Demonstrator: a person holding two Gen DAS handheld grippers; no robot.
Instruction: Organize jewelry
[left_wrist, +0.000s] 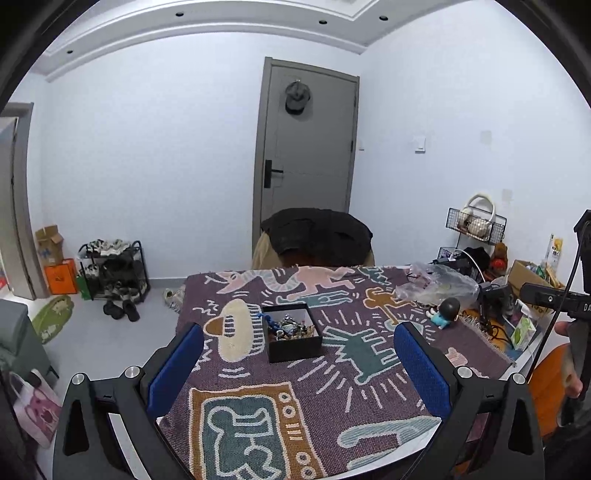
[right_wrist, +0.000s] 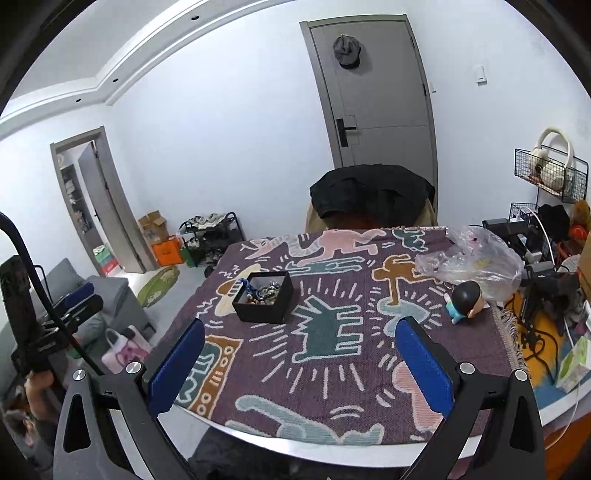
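Your left gripper (left_wrist: 298, 363) and right gripper (right_wrist: 300, 360) jaws are wide, holding nothing. One black jewelry box (left_wrist: 294, 332) sits ahead, well apart.

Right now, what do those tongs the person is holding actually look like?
Each of the tongs, left tongs and right tongs, has two black angular arms with silver round bolts and flat blue pads on the inner faces. A black cable runs along the left handle.
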